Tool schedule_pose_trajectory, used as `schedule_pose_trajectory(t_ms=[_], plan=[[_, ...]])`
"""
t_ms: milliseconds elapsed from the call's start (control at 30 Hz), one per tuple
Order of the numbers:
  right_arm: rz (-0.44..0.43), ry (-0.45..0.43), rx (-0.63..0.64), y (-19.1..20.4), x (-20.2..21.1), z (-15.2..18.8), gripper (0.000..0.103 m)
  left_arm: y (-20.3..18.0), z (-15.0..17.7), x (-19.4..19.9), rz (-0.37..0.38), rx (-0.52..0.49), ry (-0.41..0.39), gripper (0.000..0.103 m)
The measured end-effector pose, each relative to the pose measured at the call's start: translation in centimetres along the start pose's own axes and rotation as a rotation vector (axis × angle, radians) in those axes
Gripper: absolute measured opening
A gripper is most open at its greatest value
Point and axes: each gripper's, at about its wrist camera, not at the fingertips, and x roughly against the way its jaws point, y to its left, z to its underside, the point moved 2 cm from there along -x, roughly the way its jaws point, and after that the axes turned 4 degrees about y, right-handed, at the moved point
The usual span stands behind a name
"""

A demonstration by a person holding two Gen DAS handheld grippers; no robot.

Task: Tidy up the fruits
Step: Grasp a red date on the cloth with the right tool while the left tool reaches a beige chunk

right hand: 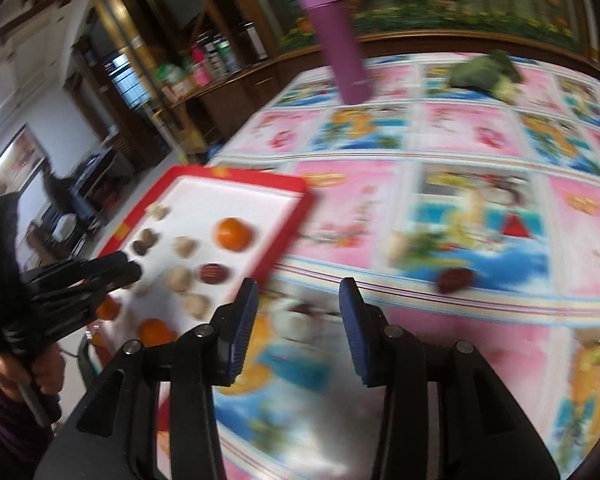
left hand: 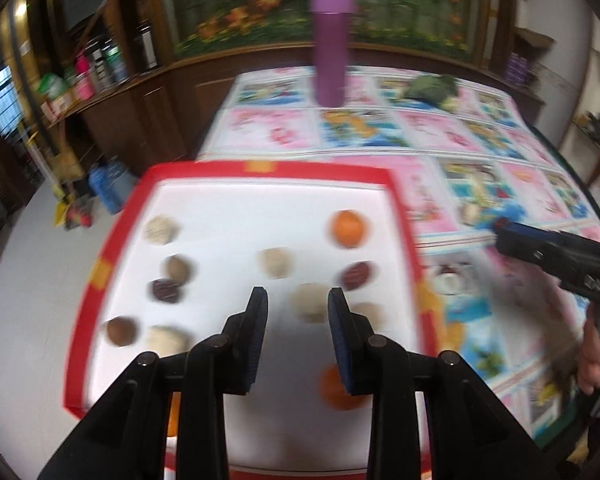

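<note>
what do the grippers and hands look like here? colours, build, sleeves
Both grippers are alike: the left gripper and right gripper have black angular plastic linkage arms with round silver pivot pins, and flat fingers faced with ribbed dark-blue pads. No cables or markings are readable through the blur. The left hand is bare-skinned, with a dark purple sleeve.

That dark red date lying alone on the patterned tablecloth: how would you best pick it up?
Grip the dark red oval date across its narrow middle, coming straight down from above. It lies flat on the patterned tablecloth with nothing close beside it, long axis roughly left to right, so the open right gripper can probably straddle its short width.
</note>
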Motion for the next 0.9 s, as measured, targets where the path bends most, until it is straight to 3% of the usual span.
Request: schedule_pose_trajectory(t_ms=[267,433,600,900], plan=[[0.072,-0.005,-0.08,-5.1,1.5,0.8,0.044,-4.7,-1.1,-0.7,0.051,-0.074,0.006,0.031],[0.115,0.003,-0.076,-5.8,0.8,0.8,0.044,-5.8,-1.0,-0.8,0.061,-0.081,0.01,0.042],[0.134,0.009,-0.092,-6.4,0.1,0.1,0.044,-6.1,-1.2,-1.2,0.071,-0.072,0.025,0.043],[0.251,0.033,-0.029,-6.0,-1.8,-1.0,0.044,-6.3,-1.8,-1.3,0.064,-0.072,0.022,0.045]])
